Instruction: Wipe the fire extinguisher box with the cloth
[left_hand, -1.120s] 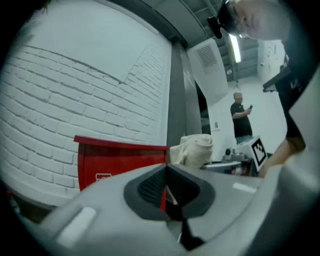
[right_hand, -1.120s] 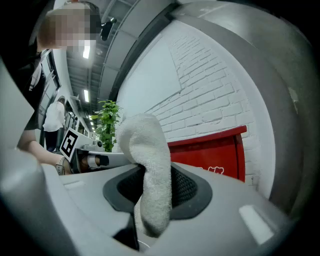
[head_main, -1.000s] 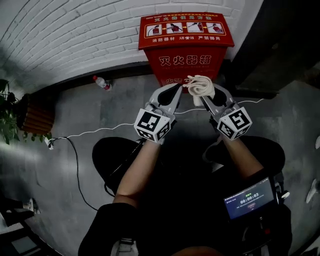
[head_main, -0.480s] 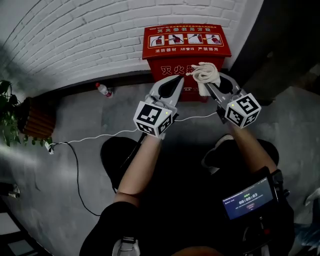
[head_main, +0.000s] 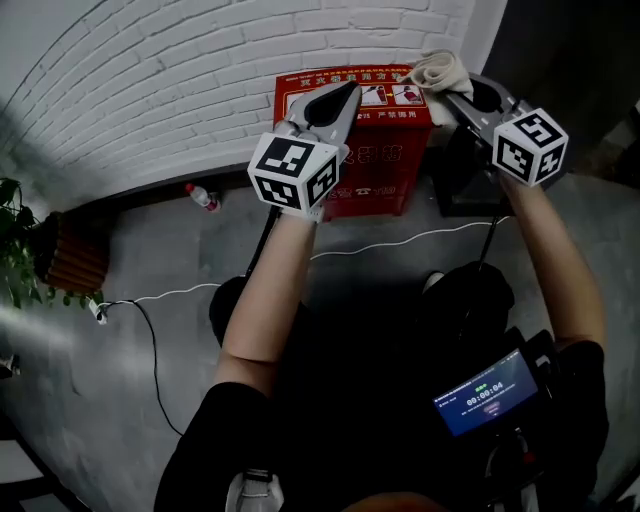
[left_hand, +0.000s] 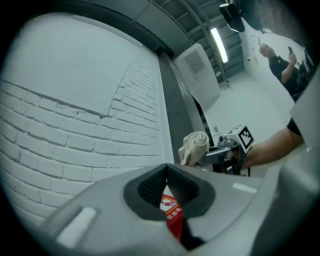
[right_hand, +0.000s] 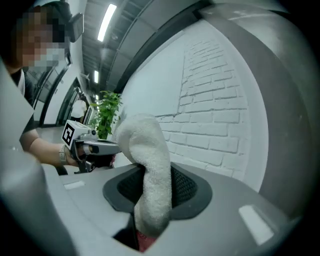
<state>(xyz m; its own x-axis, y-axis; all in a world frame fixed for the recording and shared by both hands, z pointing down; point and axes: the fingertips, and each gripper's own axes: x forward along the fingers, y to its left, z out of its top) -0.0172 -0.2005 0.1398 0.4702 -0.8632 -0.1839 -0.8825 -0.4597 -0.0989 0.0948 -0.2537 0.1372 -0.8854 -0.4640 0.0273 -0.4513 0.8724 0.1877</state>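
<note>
- Left tongs are closed tip to tip with nothing in them. In the left gripper view only a sliver of red shows through the gap behind the black pads.
- Right tongs are clamped on the cloth, a cream, towel-like wad. It bulges out past the tips, and in the right gripper view it hangs down between the ribbed pads.
- Fire extinguisher box is red and stands on the grey floor, backed right up against the white brick wall. Its lid has a strip of little pictures and white characters, and there's more lettering on the front.
- From the head view the cloth sits at the box's top right corner, by the lid's back edge. Honestly can't tell if it's touching the lid or just above it.
- The left tongs hang over the left part of the lid. Both pairs point toward the wall with the arms stretched out, well apart from each other.
- Each pair has its black-and-white marker cube facing up near the wrist.
- Other stuff on the floor:
  - a plastic bottle with a red cap lying near the wall, left of the box
  - a white cable snaking across in front of the box
  - a leafy plant at the far left edge
- A small lit screen shows at the lower right, close to the person's body.
</note>
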